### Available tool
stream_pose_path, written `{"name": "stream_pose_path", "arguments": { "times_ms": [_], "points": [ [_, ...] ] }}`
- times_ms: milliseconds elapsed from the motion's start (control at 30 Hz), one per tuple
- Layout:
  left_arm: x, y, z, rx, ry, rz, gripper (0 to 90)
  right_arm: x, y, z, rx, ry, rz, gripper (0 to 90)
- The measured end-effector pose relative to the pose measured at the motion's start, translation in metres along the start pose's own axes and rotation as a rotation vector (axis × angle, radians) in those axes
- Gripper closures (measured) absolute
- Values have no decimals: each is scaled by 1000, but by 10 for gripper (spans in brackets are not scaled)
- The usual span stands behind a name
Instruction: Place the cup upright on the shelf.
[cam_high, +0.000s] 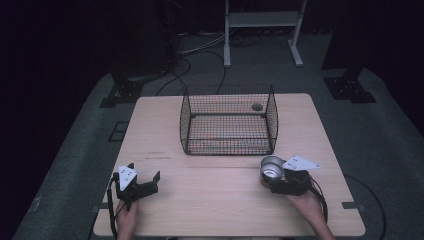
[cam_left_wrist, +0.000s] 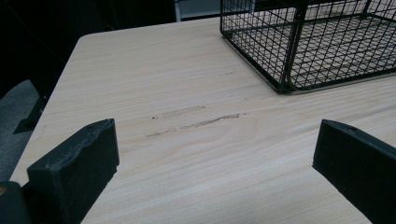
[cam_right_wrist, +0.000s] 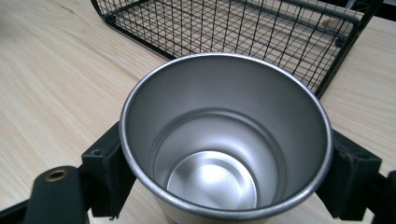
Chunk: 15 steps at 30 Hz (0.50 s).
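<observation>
A shiny metal cup (cam_high: 271, 167) (cam_right_wrist: 224, 140) stands upright and empty near the table's front right, just in front of the wire basket (cam_high: 227, 120). My right gripper (cam_high: 274, 180) (cam_right_wrist: 224, 177) is shut on the cup, one black jaw pressing each side of it. At the front left, my left gripper (cam_high: 145, 176) (cam_left_wrist: 215, 172) rests low over the wood with its jaws wide open and nothing between them. The black wire basket (cam_left_wrist: 308, 42) (cam_right_wrist: 243, 28) sits mid-table, open at the top.
A small dark round thing (cam_high: 257, 106) shows at the basket's far right corner. The light wooden table (cam_high: 210, 200) has faint scuff marks (cam_left_wrist: 196, 120) ahead of my left gripper. Beyond the table are stand legs (cam_high: 260, 35) and cables on a grey floor.
</observation>
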<state>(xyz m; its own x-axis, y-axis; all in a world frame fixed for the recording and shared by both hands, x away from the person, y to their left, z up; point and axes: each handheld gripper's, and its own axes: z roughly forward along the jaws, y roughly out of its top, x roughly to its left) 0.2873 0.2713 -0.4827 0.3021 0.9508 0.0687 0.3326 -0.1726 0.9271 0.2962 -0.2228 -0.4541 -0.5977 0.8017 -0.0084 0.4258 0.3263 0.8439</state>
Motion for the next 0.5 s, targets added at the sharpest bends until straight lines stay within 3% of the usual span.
{"name": "stream_pose_path", "arguments": {
  "times_ms": [500],
  "points": [
    [0,0,0,0,0,-1,0,4,28,-12,-19,30,-25,178]
  ]
}}
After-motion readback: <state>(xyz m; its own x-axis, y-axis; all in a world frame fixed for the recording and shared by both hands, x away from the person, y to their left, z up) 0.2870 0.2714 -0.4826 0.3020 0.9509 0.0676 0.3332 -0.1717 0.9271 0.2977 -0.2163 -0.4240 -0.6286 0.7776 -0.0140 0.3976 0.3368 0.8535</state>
